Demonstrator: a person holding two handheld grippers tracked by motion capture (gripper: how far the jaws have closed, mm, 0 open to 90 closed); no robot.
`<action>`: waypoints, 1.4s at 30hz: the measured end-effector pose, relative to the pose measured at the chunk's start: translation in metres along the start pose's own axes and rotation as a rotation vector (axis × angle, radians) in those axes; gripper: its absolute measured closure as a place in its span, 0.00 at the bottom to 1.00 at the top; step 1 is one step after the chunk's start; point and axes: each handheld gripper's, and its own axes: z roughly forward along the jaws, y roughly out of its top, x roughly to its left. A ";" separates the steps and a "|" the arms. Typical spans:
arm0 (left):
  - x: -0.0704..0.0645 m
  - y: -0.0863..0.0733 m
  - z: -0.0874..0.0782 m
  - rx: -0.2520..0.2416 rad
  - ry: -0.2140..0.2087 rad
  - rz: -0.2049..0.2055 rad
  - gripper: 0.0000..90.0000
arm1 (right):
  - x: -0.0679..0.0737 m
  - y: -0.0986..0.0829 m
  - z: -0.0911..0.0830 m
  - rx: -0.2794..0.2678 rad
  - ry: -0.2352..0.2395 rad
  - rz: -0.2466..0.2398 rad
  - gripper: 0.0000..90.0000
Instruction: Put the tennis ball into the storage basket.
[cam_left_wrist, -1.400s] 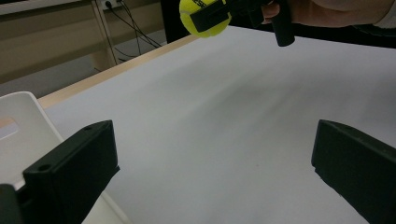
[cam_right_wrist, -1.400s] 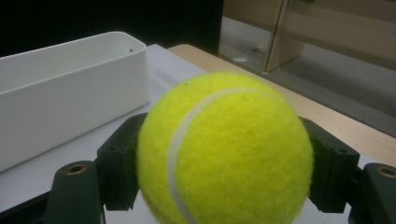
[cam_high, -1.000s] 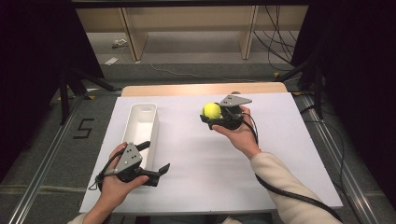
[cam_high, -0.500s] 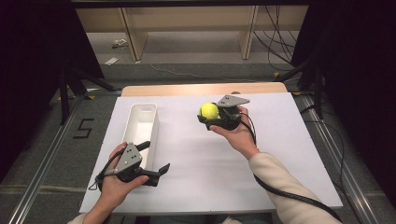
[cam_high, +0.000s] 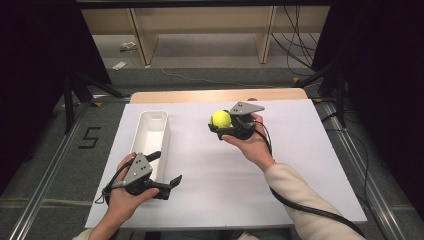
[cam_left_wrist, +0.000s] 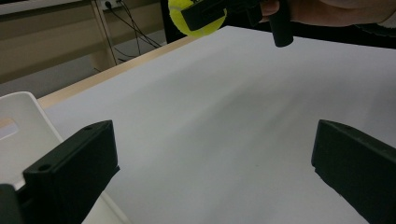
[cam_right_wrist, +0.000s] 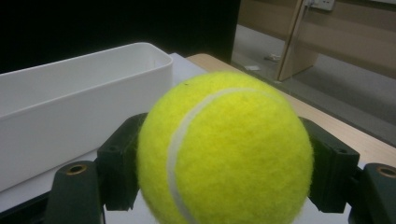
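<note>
Fuzzy yellow-green tennis ball (cam_high: 220, 118) sits clamped between the two black jaws of the right gripper (cam_high: 224, 125), held up off the white table top (cam_high: 280, 180) in the person's right hand (cam_high: 252, 142) — in the right gripper view it hangs in front of the long white plastic bin (cam_right_wrist: 70, 112). Down at the near left corner, the left gripper (cam_high: 167, 170) rests low by that bin's near end, jaws spread wide with nothing between them — only bare table.
</note>
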 end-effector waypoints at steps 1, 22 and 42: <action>0.000 0.000 0.000 0.000 0.000 0.000 0.00 | 0.000 0.000 0.001 -0.002 -0.001 -0.002 0.30; 0.000 0.000 0.000 0.001 0.000 0.001 0.00 | 0.009 0.004 0.007 -0.007 0.021 -0.010 0.30; 0.000 0.000 0.000 -0.001 -0.001 0.000 0.00 | 0.017 0.012 0.013 -0.013 0.037 -0.013 0.30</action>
